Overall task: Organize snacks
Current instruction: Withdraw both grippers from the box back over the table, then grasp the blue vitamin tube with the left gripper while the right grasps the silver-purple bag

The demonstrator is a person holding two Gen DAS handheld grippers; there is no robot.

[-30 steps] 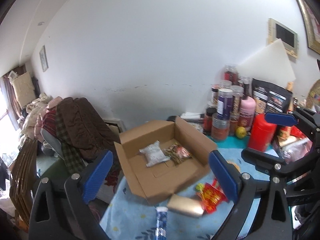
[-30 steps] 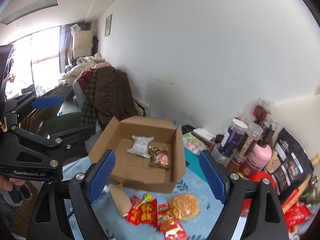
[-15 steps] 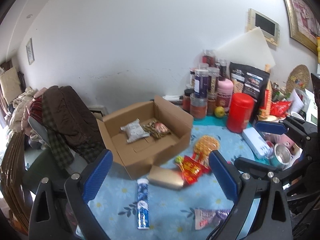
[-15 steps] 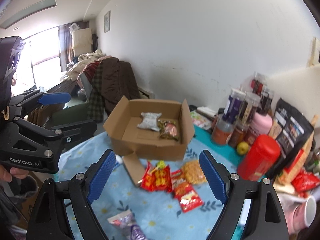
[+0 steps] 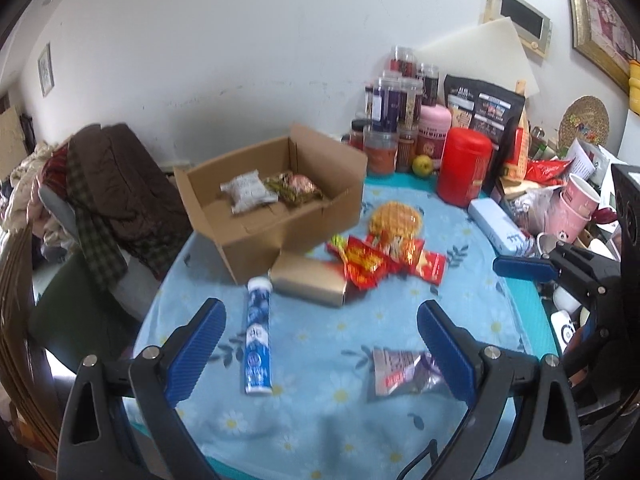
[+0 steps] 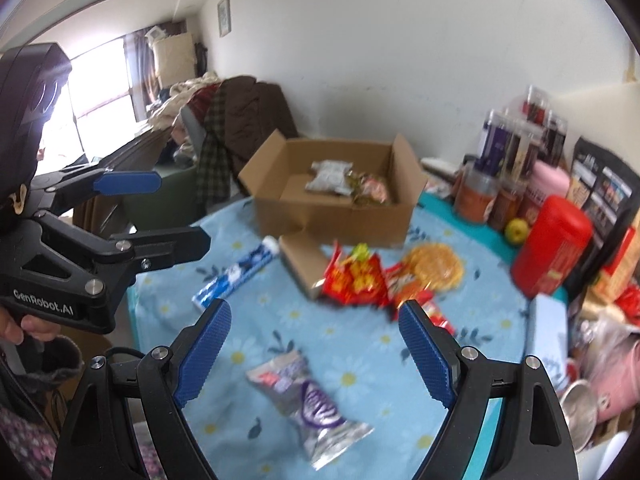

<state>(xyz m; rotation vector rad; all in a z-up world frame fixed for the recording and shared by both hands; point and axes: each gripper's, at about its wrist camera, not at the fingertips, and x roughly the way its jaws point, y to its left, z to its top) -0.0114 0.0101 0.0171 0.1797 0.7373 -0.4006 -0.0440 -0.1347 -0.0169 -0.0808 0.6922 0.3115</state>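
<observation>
Left wrist view: left gripper [image 5: 318, 334], jaws wide and empty, hovers over the counter [image 5: 472, 292]; one blue tube [image 5: 258, 344] at 7 o'clock of the box [image 5: 276, 200], which holds two packets.

Right wrist view: right gripper [image 6: 314, 344], jaws wide, empty, above one silver packet [image 6: 308, 400], likely the next pick.

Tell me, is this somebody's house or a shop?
Most likely somebody's home: clothes are heaped over a chair, a framed picture hangs on the wall, and jars and mugs crowd a table with a flowered cloth.
</observation>
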